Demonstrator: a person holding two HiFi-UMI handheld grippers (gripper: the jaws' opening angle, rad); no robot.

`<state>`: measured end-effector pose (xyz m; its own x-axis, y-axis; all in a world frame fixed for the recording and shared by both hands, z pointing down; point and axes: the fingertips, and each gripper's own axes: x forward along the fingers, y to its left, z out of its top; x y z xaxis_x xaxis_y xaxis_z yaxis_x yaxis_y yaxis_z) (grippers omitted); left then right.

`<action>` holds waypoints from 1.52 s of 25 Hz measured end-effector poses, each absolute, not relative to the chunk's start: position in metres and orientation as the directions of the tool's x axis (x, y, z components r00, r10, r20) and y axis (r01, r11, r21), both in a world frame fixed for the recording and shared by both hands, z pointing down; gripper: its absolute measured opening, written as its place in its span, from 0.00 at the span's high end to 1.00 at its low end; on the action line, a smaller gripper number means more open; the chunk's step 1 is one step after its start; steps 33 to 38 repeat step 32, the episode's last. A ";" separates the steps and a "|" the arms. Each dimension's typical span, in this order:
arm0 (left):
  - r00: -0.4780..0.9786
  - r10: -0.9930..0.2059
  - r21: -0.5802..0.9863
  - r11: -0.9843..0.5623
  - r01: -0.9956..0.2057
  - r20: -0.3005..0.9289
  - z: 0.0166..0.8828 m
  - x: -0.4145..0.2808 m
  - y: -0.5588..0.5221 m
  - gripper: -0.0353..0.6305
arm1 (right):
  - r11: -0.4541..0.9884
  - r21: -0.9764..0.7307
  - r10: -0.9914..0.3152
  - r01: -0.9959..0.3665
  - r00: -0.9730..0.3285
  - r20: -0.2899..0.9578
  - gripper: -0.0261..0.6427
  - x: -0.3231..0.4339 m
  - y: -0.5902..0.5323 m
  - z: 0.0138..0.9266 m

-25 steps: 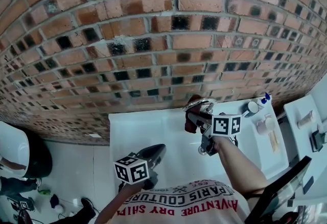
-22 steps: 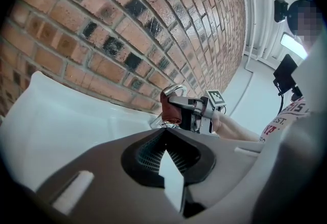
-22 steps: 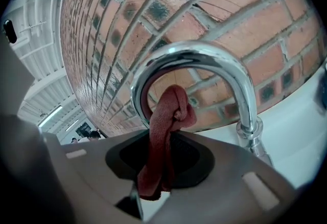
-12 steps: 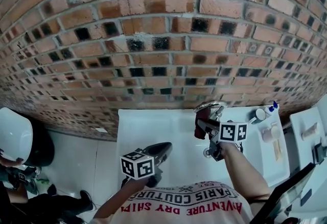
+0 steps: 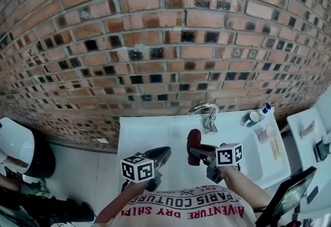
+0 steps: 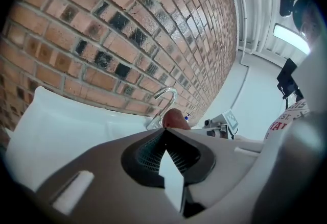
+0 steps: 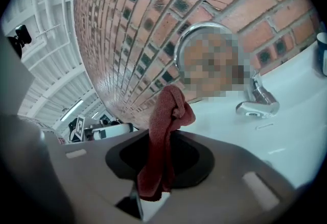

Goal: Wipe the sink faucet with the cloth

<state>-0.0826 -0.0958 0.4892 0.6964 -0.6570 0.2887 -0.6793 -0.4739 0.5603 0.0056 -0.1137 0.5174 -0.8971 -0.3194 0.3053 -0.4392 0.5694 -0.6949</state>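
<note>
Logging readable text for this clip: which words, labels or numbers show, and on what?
"PARIS COUTUR": upside down on the person's shirt, head view; last letter unclear.
"AVENTURE DRY SHIRT": same shirt, next line; first letters unsure.
Cubes on the left gripper and right gripper: square markers only, no words.
Label on the blue-capped bottle: too small to read.

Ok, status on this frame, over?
Copy: left claw shut, empty; right claw shut on cloth; cloth short of faucet, no contact; nothing between.
</note>
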 end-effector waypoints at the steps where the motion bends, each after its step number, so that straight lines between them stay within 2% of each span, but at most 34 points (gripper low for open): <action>1: 0.698 -0.656 0.555 -0.479 -0.680 0.288 0.488 -0.082 -0.093 0.94 | 0.576 -0.698 -0.313 -0.425 -0.904 0.292 0.82 0.003 -0.105 0.514; 17: 0.703 -0.640 0.530 -0.498 -0.686 0.310 0.490 -0.059 -0.048 0.94 | 0.629 -0.674 -0.279 -0.388 -0.921 0.270 0.83 0.006 -0.034 0.506; 38: 0.708 -0.630 0.515 -0.511 -0.688 0.319 0.485 -0.052 -0.040 0.94 | 0.617 -0.685 -0.307 -0.387 -0.920 0.243 0.83 0.014 -0.035 0.499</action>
